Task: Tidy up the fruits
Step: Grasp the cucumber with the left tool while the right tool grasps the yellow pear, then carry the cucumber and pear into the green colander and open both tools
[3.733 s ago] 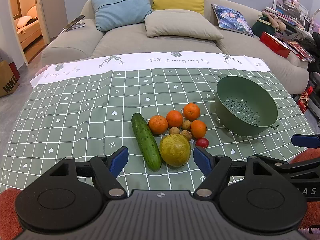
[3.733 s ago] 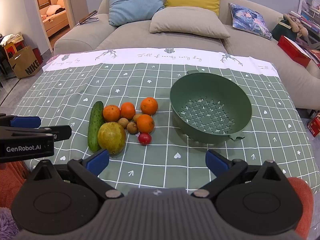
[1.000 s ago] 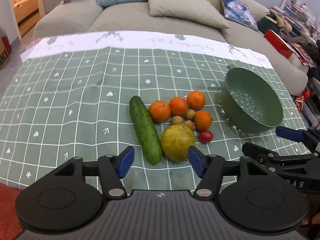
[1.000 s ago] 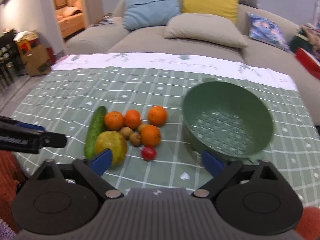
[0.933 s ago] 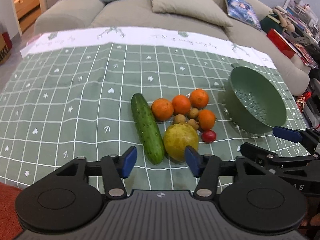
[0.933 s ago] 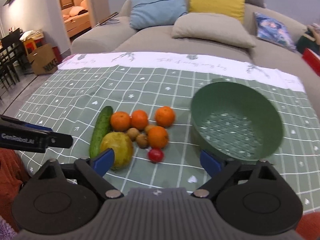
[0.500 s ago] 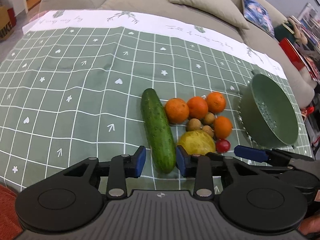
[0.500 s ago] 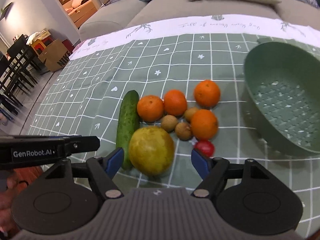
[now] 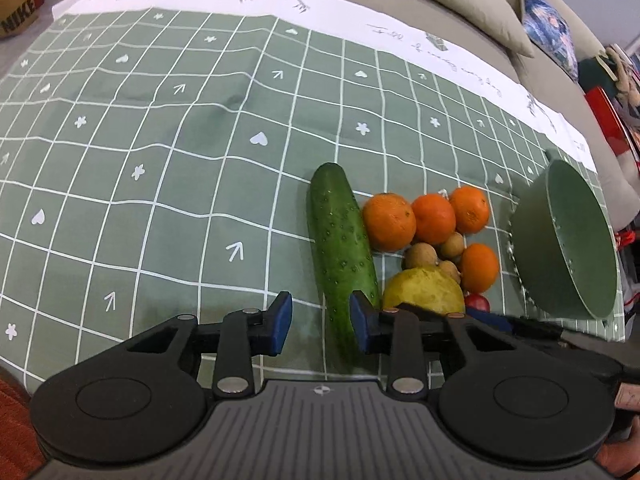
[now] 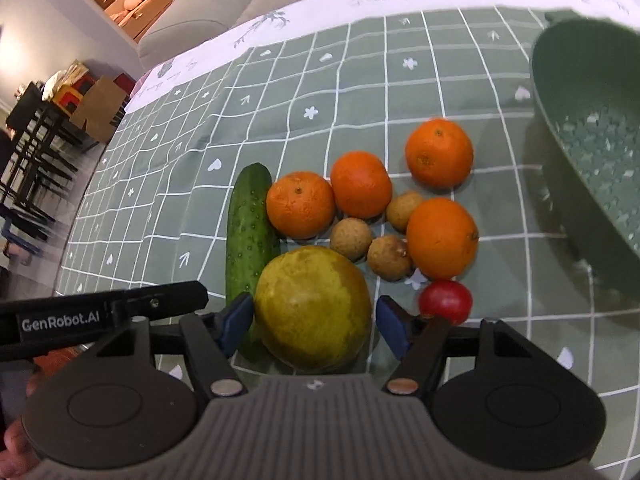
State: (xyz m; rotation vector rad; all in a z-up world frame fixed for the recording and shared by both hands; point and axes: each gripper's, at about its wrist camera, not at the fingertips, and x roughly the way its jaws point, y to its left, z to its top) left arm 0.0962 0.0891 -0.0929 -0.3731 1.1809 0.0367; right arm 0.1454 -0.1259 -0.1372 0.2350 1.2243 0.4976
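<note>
A cucumber [image 9: 344,248] lies on the green checked cloth, its near end between the fingers of my left gripper [image 9: 320,322]; a gap shows at the left pad, so the gripper is open around it. Right of it sits a large yellow-green fruit [image 10: 312,308]. My right gripper [image 10: 316,324] straddles this fruit and its jaws are closing, with a thin gap still at the right pad. Behind lie several oranges [image 10: 442,238], three small brown fruits [image 10: 351,238] and a small red fruit [image 10: 446,302]. A green colander [image 10: 592,120] stands at the right.
The colander [image 9: 560,240] has nothing in it. The left gripper's black body [image 10: 100,316] reaches in beside the right gripper. Bare cloth [image 9: 140,200] stretches to the left of the cucumber. A sofa with cushions [image 9: 440,0] runs behind the table.
Both grippers have dropped toward the fruit and narrowed. The left one now brackets the cucumber's near end, the right one brackets the yellow-green fruit.
</note>
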